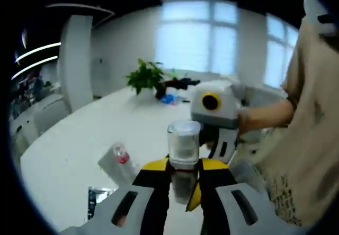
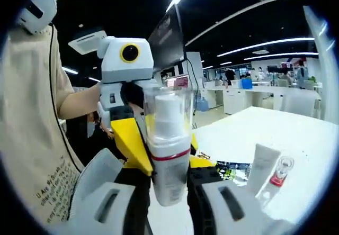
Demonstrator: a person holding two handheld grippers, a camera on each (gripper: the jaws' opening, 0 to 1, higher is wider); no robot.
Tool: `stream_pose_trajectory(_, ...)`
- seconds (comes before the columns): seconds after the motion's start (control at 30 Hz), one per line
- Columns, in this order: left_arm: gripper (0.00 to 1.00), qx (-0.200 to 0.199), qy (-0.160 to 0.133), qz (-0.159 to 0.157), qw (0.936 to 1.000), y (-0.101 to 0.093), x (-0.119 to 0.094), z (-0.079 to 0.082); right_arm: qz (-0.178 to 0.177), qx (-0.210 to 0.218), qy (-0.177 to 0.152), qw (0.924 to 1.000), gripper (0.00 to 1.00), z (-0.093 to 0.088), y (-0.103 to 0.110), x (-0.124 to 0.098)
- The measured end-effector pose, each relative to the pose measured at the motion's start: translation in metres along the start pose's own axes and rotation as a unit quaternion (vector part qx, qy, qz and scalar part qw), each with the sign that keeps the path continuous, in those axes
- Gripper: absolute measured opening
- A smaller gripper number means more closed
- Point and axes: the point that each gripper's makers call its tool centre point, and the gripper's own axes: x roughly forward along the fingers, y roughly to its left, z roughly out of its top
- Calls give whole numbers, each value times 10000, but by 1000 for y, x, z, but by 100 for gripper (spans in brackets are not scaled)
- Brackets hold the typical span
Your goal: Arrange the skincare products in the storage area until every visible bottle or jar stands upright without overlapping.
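Both the left claw [image 1: 184, 184] and right claw [image 2: 168, 184] clench one clear-capped cylindrical bottle [image 2: 168, 139]

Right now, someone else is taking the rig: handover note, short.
Left hand-held gripper: shut on the clear-capped bottle, held upright above the white table.
Right hand-held gripper: also shut on that bottle; both grip it, facing each other.
On the table: a white tube and a small clear bottle with a red band lying down, beside a dark printed packet.
Done: nothing visibly stood up yet.
Left: probably release one gripper, set the held bottle upright, then stand the others up without overlap.
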Motion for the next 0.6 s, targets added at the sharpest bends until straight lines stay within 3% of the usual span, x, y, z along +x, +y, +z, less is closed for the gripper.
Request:
stream_pose_trajectory(0.17, 17, -138, -70, -58, 9999, 9, 12, -14, -295, 66, 255, 9992, 29, -18, -14, -1)
stream_pose_trajectory(0.5, 17, -122, -41, -54, 9999, 31, 29, -39, -729, 116, 727, 9946, 49, -51, -33, -6)
stream_pose_trajectory(0.6, 17, 34, -229, -98, 9997, 36, 36, -47, -831, 215, 802, 9931, 55, -62, -34, -6)
